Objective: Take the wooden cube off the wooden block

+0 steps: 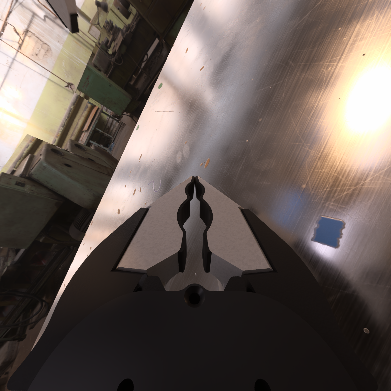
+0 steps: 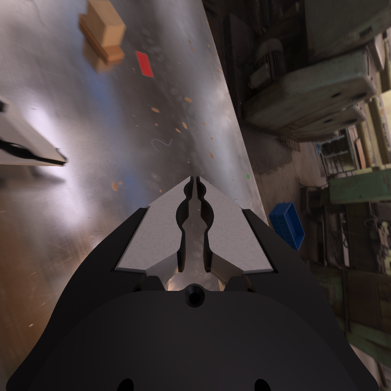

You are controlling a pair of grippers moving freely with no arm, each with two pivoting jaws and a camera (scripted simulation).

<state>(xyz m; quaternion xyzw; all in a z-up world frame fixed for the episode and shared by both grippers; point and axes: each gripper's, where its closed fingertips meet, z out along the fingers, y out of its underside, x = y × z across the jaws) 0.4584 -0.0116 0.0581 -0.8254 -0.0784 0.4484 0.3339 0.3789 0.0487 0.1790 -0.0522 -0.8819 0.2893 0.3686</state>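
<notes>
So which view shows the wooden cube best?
The right wrist view: the cube sits on the wooden block at upper left, both somewhat blurred and far from the right claw. The left wrist view shows neither.

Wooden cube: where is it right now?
Right wrist view only, upper left: the pale wooden cube sits on the darker flat wooden block on the scratched metal table, with a red rectangular patch just to its right.

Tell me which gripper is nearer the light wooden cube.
Left, it seems. The left gripper hangs short of the light wooden cube; the right gripper sits farther back, rightward.
</notes>
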